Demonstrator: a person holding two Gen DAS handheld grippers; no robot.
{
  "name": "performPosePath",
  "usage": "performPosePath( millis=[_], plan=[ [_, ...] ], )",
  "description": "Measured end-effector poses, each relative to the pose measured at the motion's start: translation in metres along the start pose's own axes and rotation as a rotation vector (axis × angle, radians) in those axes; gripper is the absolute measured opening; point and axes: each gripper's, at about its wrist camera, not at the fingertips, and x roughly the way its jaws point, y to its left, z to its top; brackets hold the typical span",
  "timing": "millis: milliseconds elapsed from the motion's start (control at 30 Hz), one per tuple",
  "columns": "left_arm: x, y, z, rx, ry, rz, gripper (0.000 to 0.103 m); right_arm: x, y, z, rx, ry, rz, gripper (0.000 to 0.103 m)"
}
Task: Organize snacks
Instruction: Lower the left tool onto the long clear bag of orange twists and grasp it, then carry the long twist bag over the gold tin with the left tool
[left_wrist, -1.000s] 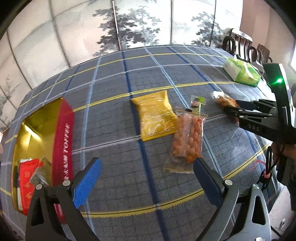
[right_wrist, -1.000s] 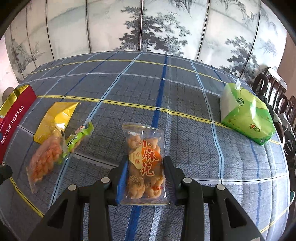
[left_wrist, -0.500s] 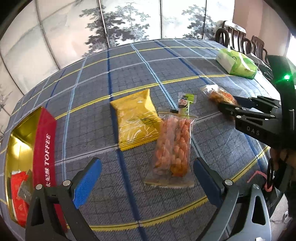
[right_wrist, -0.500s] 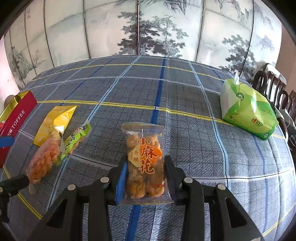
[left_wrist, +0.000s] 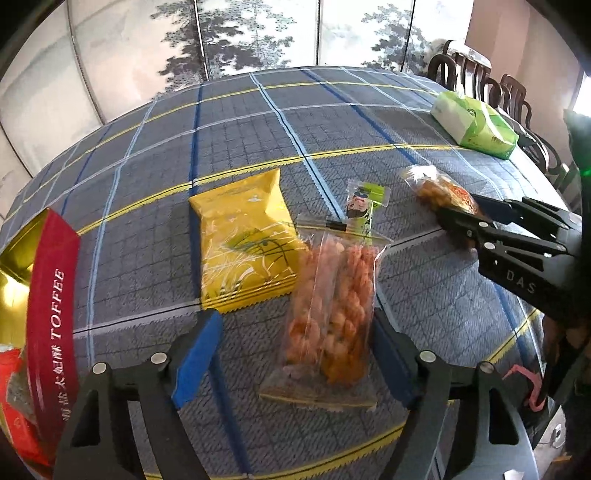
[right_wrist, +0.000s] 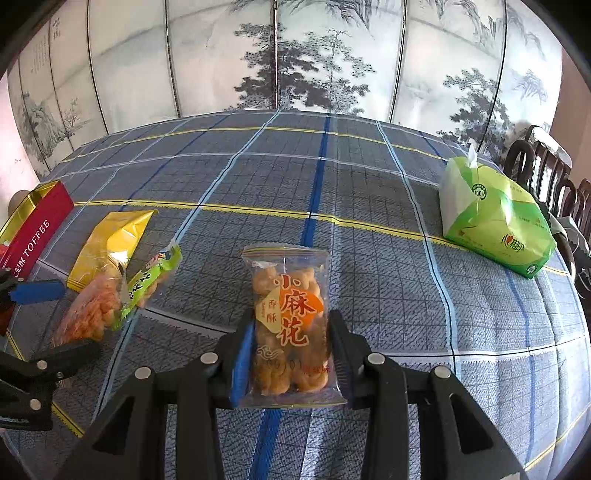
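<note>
Left wrist view: the left gripper (left_wrist: 295, 354) is being held spread wide over the plaid tabletop (left_wrist: 147, 184), nothing pinched. The clear bag of orange twists (left_wrist: 332, 314) is lying flat between the two blue-padded fingers (left_wrist: 197, 350), closer to the right one; contact cannot be confirmed. The yellow packet (left_wrist: 243, 240) is lying just beyond, its corner touching the clear bag. A small green snack stick (left_wrist: 364, 212) is lying at the bag's far end. The red toffee box (left_wrist: 51, 317) is standing open at the left edge, red wrappers seen inside. The right gripper (left_wrist: 461, 218) is seen at the right, clamped on a labelled bag of fried twists (left_wrist: 439, 192). A green tissue pack (left_wrist: 476, 125) is lying far right.

Right wrist view: the right gripper (right_wrist: 291, 358) is being held pressed against both sides of the labelled bag of fried twists (right_wrist: 290, 321), which is being held upright-facing above the tabletop (right_wrist: 369, 184). The yellow packet (right_wrist: 110, 240), clear bag of orange twists (right_wrist: 92, 314) and green snack stick (right_wrist: 155, 277) are lying grouped at the left, the toffee box (right_wrist: 35, 229) beyond them. The tissue pack (right_wrist: 495, 218) is resting well apart at the right.
</note>
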Motion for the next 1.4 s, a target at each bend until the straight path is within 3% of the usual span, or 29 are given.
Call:
performPosePath(
  millis=[133, 300, 333, 633, 933, 1400],
  plan=[
    [0.000, -0.004, 0.001, 0.017, -0.014, -0.011, 0.063, 0.000, 0.001, 0.000, 0.001, 0.000, 0.000, 0.039],
    [-0.004, -0.008, -0.002, 0.037, -0.039, -0.025, 0.037, 0.000, 0.000, 0.000, 0.001, 0.000, 0.000, 0.039],
    [-0.005, -0.008, -0.002, 0.038, -0.039, -0.028, 0.036, 0.000, 0.000, 0.000, 0.001, 0.001, 0.000, 0.039],
    [-0.012, -0.008, -0.009, 0.038, -0.039, -0.032, 0.036, 0.000, 0.001, 0.000, 0.001, 0.001, 0.000, 0.039],
    [-0.032, -0.001, -0.015, 0.019, -0.058, 0.014, 0.036, 0.000, 0.000, 0.000, 0.001, 0.001, 0.000, 0.039],
    [-0.094, 0.064, -0.019, -0.138, -0.123, 0.148, 0.036, -0.001, 0.000, 0.000, 0.002, 0.001, -0.001, 0.039]
  ],
)
